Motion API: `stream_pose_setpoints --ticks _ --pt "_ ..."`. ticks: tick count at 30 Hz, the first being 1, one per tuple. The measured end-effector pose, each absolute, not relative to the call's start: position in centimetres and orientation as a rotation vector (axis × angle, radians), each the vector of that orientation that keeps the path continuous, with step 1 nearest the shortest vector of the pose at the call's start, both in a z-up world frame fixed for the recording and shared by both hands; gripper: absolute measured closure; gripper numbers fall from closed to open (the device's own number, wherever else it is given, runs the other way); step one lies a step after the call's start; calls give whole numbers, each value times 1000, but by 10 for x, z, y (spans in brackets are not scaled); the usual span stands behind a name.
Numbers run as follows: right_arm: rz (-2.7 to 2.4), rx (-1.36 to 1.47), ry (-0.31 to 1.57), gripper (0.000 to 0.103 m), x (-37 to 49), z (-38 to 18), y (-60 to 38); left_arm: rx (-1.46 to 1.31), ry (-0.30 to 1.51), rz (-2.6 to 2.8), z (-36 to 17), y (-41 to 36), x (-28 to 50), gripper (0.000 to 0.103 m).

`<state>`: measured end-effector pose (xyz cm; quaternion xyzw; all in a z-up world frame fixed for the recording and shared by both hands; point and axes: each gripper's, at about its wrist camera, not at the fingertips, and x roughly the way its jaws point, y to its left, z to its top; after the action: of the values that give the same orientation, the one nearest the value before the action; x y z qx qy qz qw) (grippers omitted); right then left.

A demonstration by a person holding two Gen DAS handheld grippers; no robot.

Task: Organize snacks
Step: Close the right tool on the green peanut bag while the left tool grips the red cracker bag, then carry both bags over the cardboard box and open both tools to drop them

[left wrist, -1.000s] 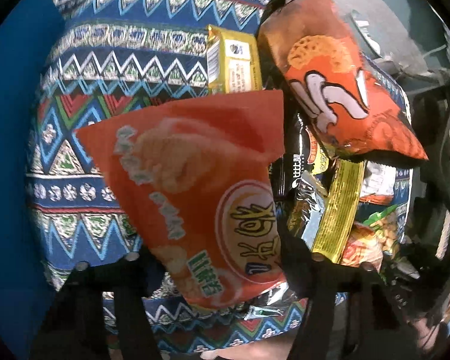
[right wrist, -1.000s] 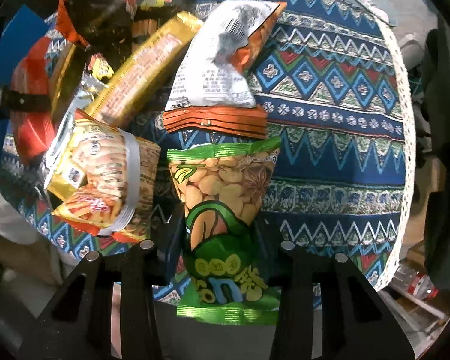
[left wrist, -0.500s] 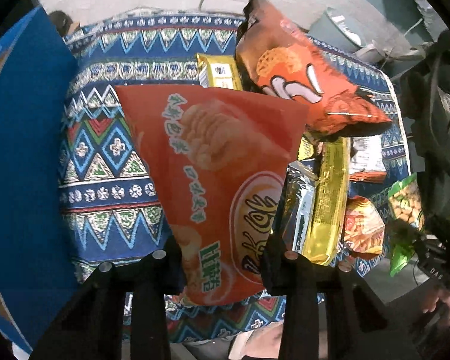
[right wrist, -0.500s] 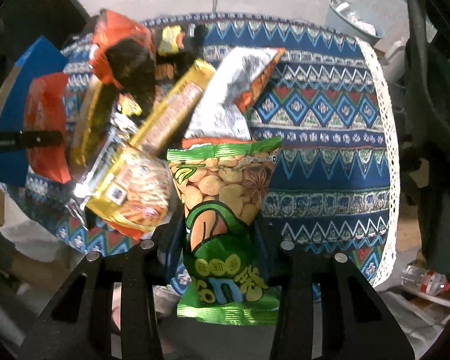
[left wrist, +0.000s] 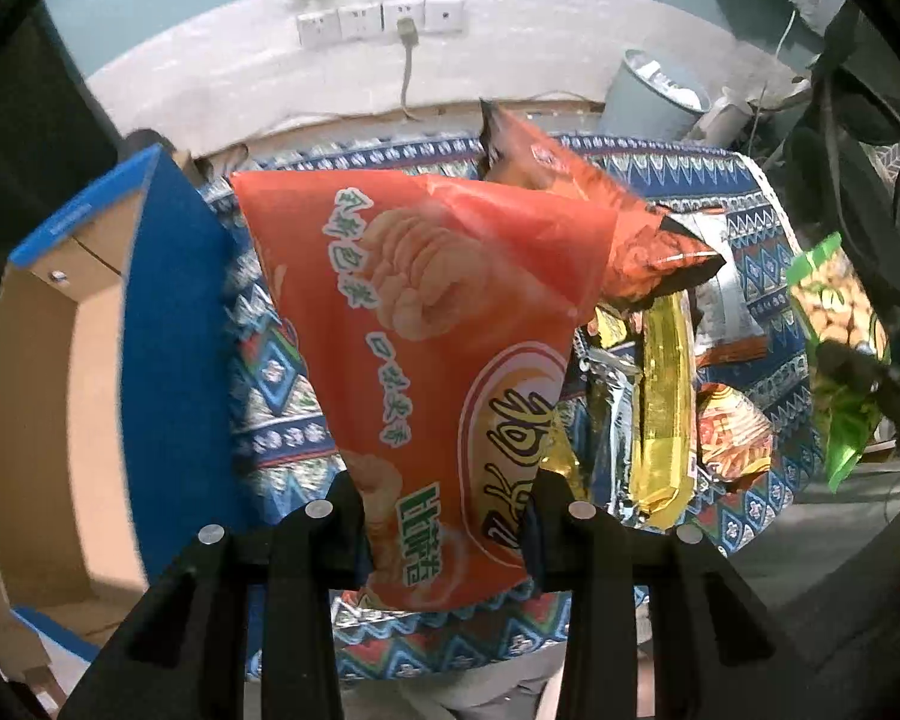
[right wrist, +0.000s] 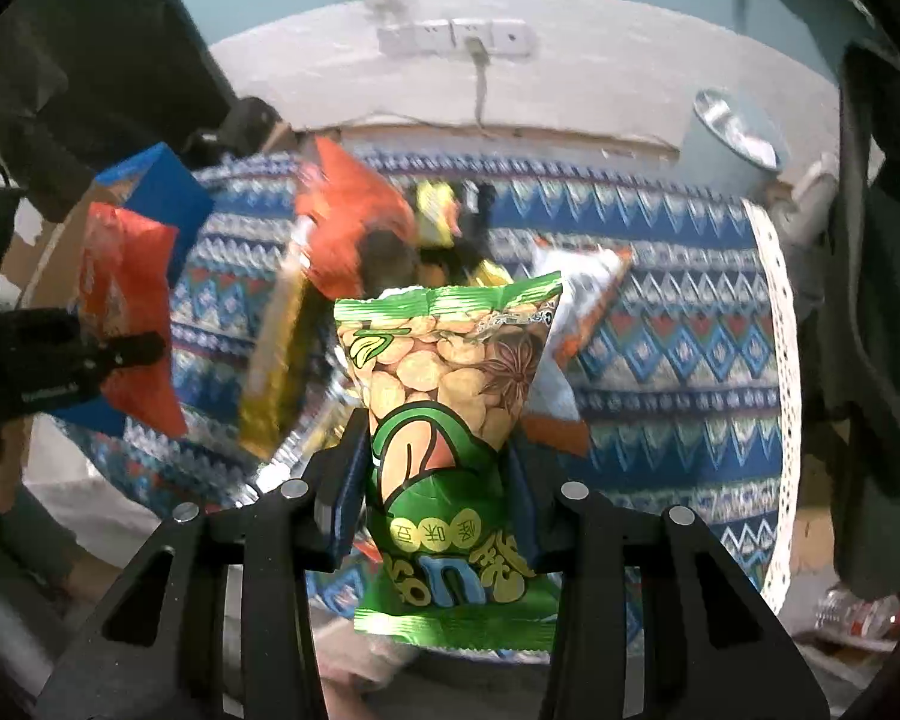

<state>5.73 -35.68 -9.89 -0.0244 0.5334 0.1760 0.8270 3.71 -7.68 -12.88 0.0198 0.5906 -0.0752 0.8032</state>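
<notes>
The left gripper (left wrist: 444, 516) is clamped on the lower end of a big orange chip bag (left wrist: 444, 354), which hangs free above the patterned tablecloth (left wrist: 282, 396). The right gripper (right wrist: 438, 498) is pinched on a green bag of broad beans (right wrist: 450, 420), also lifted clear of the table.

From where I stand, the sorting looks barely begun. Two packets are in the air, and a heap of others lies near the middle of the cloth: a second orange bag (right wrist: 348, 228), a long yellow packet (left wrist: 666, 408), a silver-backed one (right wrist: 576, 300), a small red-and-yellow pack (left wrist: 732, 438) and more that I cannot make out. The open cardboard box with blue sides (left wrist: 60, 396) sits at the left edge of the table, and I judge it the likely home for the snacks. What shows of its inside is bare cardboard, though its floor is partly hidden.

As for room, the stretch of cloth between the orange chip bag and the box is bare, so the left hand has an open way across. Its blue wall stands up just beside the hanging bag and could catch the bag's corner. On the right, the cloth is bare out to its lace-trimmed edge (right wrist: 780, 360), beyond which the table drops away to the floor; a grey bin (right wrist: 732, 144) stands past the far corner.
</notes>
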Motion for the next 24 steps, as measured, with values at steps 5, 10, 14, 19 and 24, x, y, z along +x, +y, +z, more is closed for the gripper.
stream_pose_setpoints --ticks 5,10,14,19,24 --pt "413 -53 1087 63 64 -81 -338 46 1214 -149 -111 -66 33 66" --pt "451 -55 1049 63 72 -66 -316 69 1146 -123 -90 -55 29 66" --pt "483 -64 1029 63 78 -57 -297 84 1098 -95 -78 -44 27 66" --pt "528 -79 1012 63 84 -46 -265 91 1060 -60 -67 -26 25 66" --pt "584 -93 997 63 87 -35 -229 86 1032 -28 -60 -5 20 66"
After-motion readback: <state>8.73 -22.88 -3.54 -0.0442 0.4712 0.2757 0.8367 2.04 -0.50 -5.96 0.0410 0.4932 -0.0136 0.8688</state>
